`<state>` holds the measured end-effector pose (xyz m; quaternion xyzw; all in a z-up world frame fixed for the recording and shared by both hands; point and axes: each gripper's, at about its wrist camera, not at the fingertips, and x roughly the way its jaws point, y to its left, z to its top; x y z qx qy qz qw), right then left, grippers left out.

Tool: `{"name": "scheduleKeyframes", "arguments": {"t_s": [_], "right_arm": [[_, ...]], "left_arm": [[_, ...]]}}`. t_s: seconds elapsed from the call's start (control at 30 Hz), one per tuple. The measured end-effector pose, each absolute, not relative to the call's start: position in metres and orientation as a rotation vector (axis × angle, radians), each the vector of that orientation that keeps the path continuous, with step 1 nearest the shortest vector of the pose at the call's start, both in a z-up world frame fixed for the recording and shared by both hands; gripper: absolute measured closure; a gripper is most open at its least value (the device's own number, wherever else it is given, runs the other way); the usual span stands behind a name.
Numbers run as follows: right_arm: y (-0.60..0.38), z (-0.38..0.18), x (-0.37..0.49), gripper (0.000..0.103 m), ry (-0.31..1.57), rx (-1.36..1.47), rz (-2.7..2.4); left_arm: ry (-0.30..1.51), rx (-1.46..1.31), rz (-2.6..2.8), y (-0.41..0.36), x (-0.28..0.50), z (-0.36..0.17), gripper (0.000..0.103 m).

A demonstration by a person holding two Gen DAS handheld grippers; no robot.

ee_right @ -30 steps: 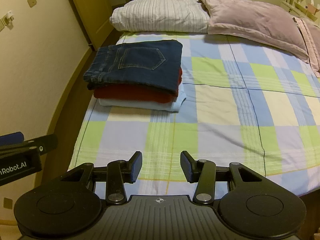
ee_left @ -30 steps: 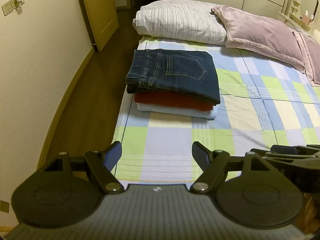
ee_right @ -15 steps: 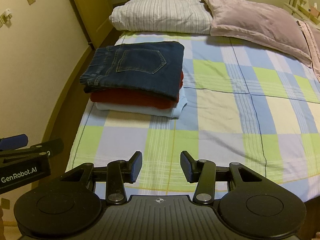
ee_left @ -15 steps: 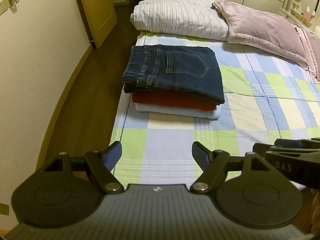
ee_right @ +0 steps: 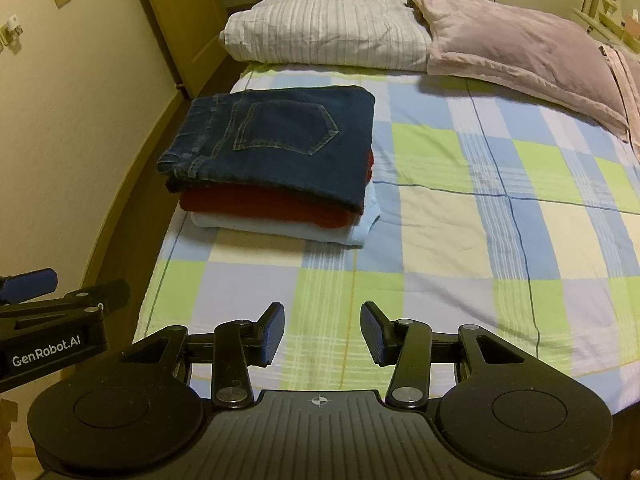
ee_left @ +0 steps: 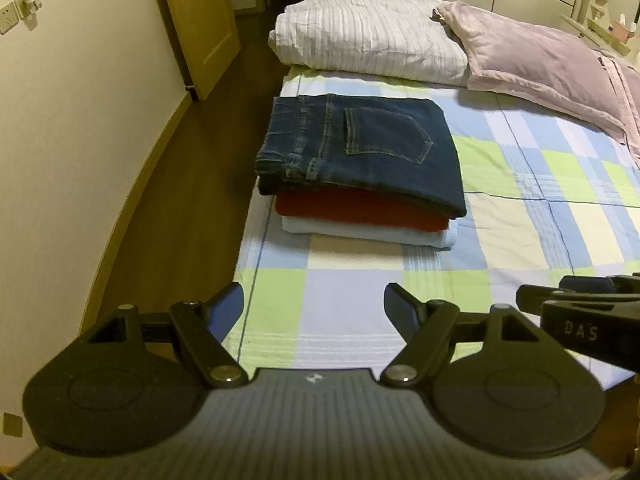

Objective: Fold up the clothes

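**Both grippers close in on the folded stack**

Since a second ago both grippers have drifted nearer the bed, so the pile of folded clothes looms larger in each wrist view; the clothes themselves have not shifted. The left gripper [ee_left: 314, 304] hangs over the near edge of the checked bedsheet [ee_left: 520, 216], its jaws spread wide with only sheet showing between them. The right gripper [ee_right: 322, 334] is also parted, rather less widely, and likewise grips nothing.

The stack sits on the left side of the bed, close to the edge by the wooden floor [ee_left: 192, 184]. On top lie the folded jeans [ee_left: 372, 152], back pocket up, waistband toward the floor side. Under them is a red garment [ee_left: 360, 210], and at the bottom a pale blue garment [ee_left: 372, 234] resting on the sheet. From the right wrist view the same order shows: jeans [ee_right: 276, 144], red [ee_right: 264, 206], pale blue [ee_right: 280, 230].

Beyond the stack, at the head of the bed, a white striped pillow [ee_left: 372, 36] lies beside a mauve pillow [ee_left: 532, 56], the two touching.
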<state>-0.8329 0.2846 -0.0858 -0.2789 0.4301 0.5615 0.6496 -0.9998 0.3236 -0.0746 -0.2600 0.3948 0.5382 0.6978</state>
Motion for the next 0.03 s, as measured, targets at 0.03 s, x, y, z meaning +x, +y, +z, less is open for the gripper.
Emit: {"name": "scheduleKeyframes", "arguments": {"t_s": [0.03], "right_arm": [[0.2855,-0.0852,-0.8335,0.057,0.976,-0.635,1.277]], "left_arm": [[0.879,-0.579,1.2,0.3241,-1.0006,-0.0736,0.029]]}}
